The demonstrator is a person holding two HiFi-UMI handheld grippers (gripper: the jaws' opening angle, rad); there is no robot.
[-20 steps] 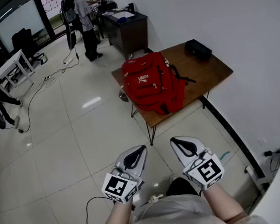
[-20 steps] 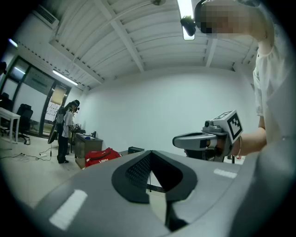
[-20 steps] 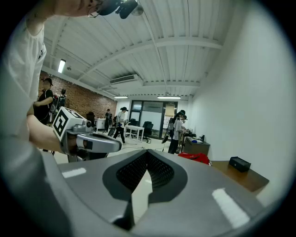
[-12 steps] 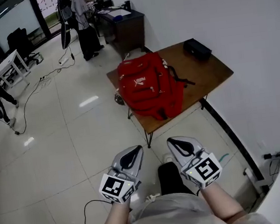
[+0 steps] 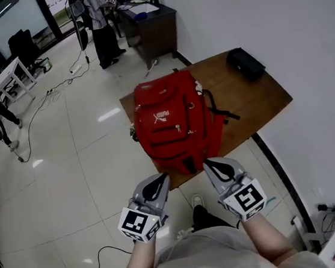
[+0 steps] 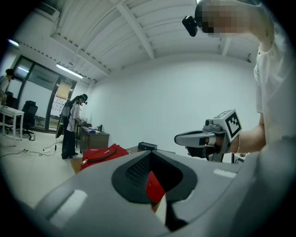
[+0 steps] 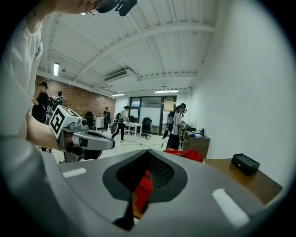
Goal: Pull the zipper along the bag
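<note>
Nearer than a moment ago: red backpack (image 5: 175, 120) now just beyond both grippers' tips instead of well ahead. Soft padded fabric, rounded top, white logo on the front, small metal zipper pulls (image 5: 177, 127) on the front pockets, black straps trailing off its right side. Lying front up on a brown wooden table (image 5: 254, 98), reaching to the near edge. Pockets seemingly zipped, contents hidden. Farther back on the same tabletop, well apart, a black boxy case (image 5: 245, 64). Left gripper (image 5: 162, 177) and right gripper (image 5: 209, 166), smooth grey shells with black oval openings, side by side short of the bag, both with jaws pressed together, gripping nothing, touching nothing. All around, glossy pale floor tiles (image 5: 69, 173); beyond, a dark desk (image 5: 155, 24) by the white wall.
</note>
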